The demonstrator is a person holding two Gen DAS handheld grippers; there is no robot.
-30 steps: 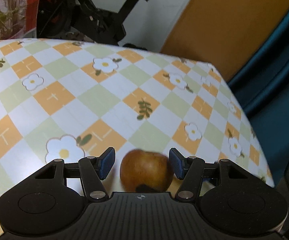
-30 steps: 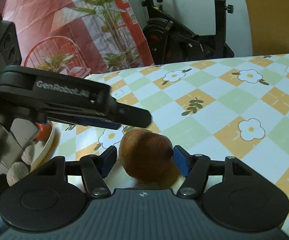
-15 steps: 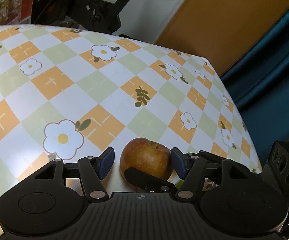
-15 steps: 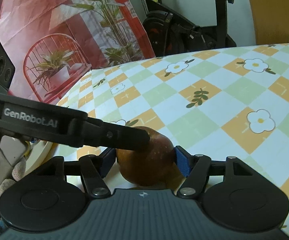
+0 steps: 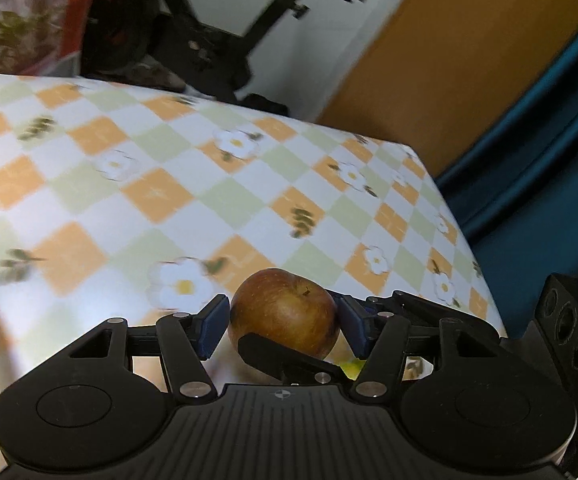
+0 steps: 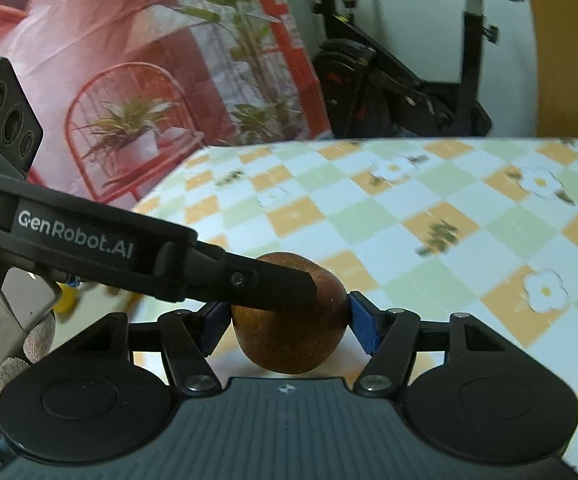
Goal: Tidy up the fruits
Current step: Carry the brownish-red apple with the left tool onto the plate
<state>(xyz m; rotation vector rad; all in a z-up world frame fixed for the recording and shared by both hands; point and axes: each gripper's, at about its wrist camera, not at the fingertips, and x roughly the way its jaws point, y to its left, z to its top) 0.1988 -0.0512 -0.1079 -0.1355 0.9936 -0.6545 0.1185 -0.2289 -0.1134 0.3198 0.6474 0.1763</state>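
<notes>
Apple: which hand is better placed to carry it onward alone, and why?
Right, probably. The right gripper presses its blue pads on both sides of the apple at its widest. The left gripper also brackets it, but contact at one pad is unclear.

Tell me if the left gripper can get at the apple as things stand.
Probably yes: the apple sits between the left gripper's pads, which seem to press both its sides. The right gripper clamps the same apple crosswise, yet leaves those sides free.
</notes>
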